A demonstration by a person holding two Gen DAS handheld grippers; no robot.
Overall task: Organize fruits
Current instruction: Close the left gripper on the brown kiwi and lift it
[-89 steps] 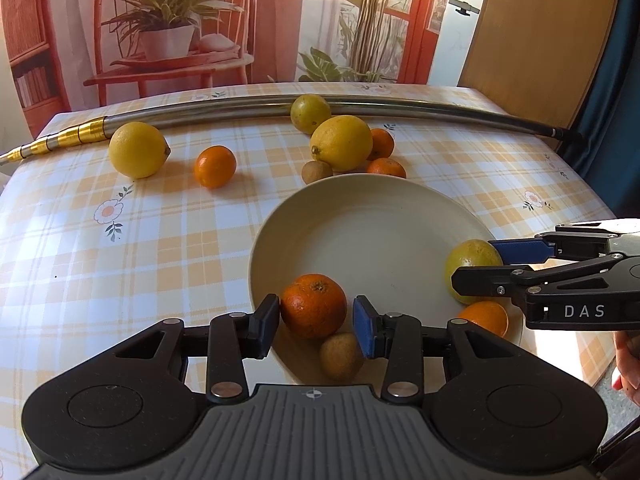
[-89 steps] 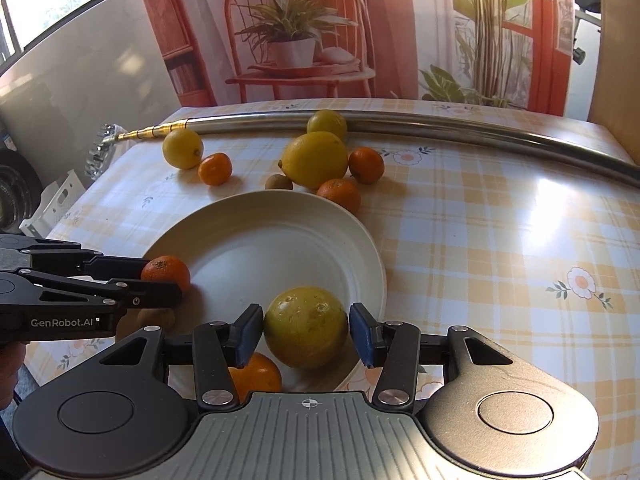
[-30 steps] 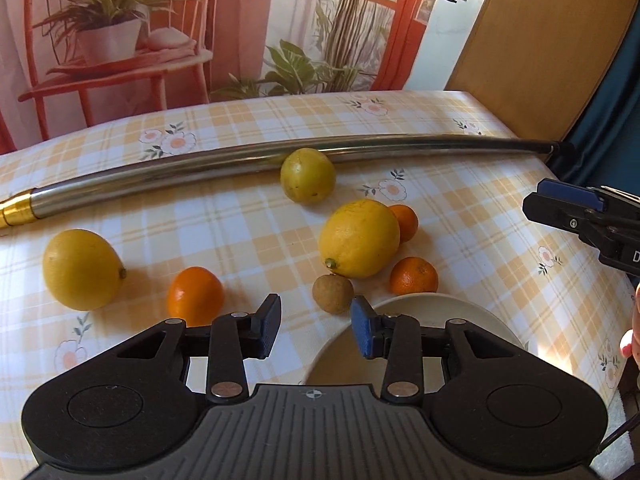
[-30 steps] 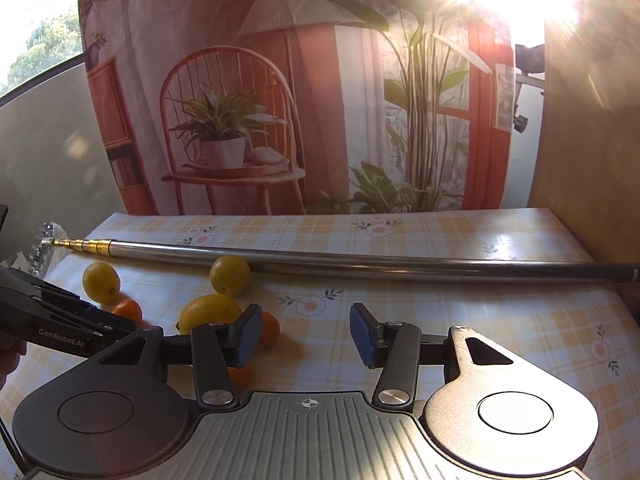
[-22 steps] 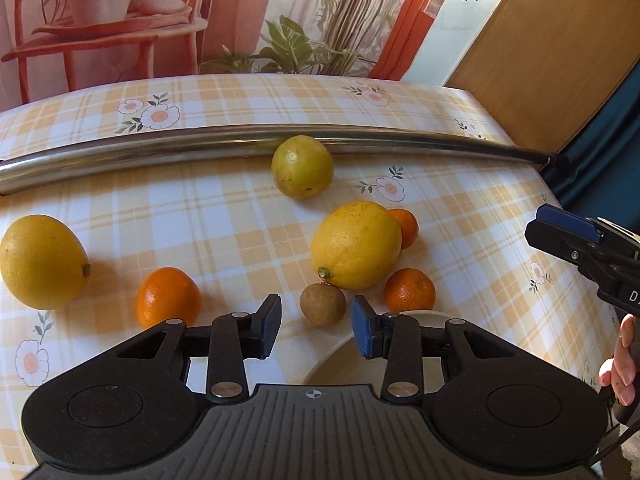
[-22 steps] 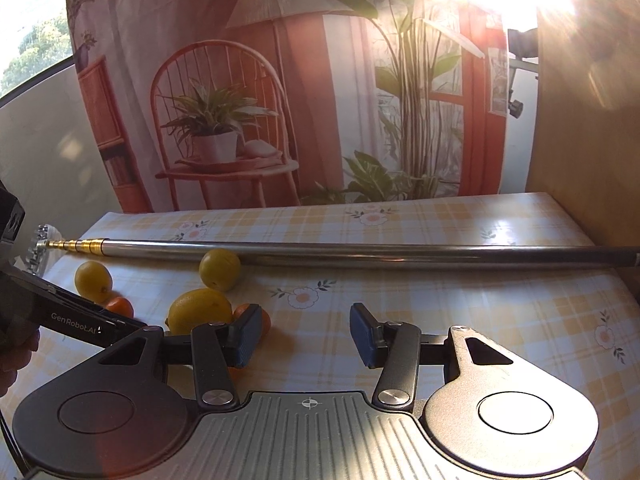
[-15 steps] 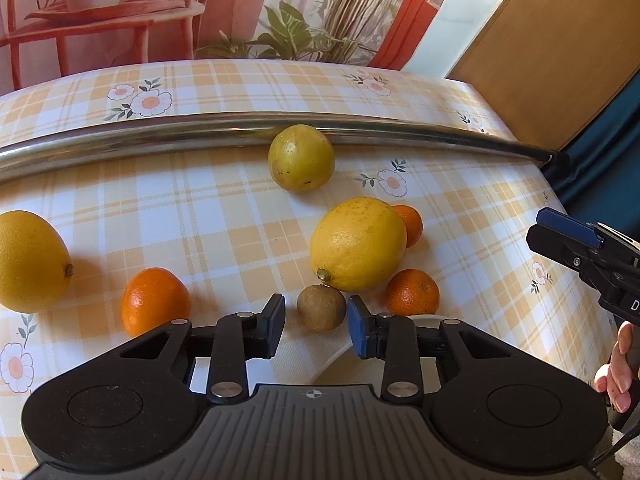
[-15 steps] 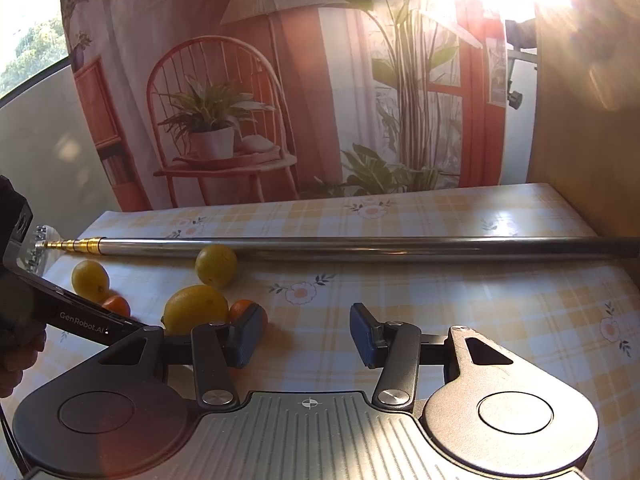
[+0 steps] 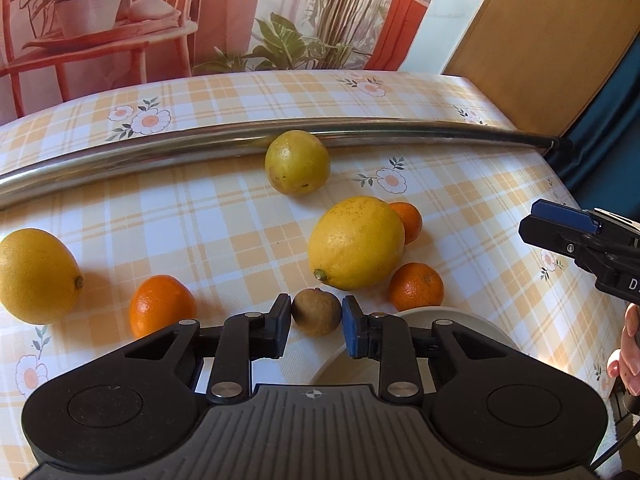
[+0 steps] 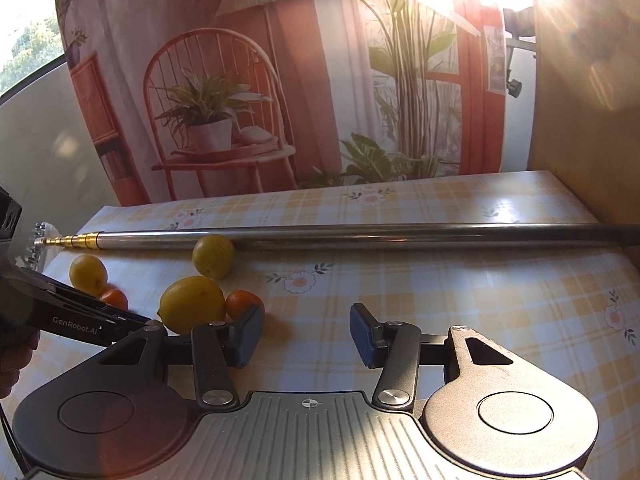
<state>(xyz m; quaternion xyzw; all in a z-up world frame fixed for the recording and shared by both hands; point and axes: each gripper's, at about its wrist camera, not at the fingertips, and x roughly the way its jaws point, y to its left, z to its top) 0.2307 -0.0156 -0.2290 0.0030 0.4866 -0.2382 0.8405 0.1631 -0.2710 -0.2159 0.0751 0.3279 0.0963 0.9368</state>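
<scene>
**Left tongs bracket the small brown fruit**

Your left tongs (image 9: 316, 322) sit low over the counter (image 9: 208, 232) with the small brown fruit (image 9: 316, 312) between their pads. The pads stand just beside it on either side; you cannot tell whether they touch it, so the tongs read as released around it, not clenched. The fruit rests on the checked cloth at the far edge of the plate (image 9: 476, 326), whose pale rim shows under the tongs' right finger.

Just beyond the fruit lies the big lemon (image 9: 356, 242), with one mandarin (image 9: 416, 286) at its right, near the plate rim, and another mandarin (image 9: 410, 222) half hidden behind it. A yellow-green round fruit (image 9: 298, 162) lies against the metal pole (image 9: 160, 150) that runs across the counter. To the left, well apart from this group, lie a third mandarin (image 9: 160, 306) and a second lemon (image 9: 38, 276).

Your right tongs (image 10: 306, 340) are released and hold nothing, hanging above bare cloth to the right of the fruit group.
</scene>
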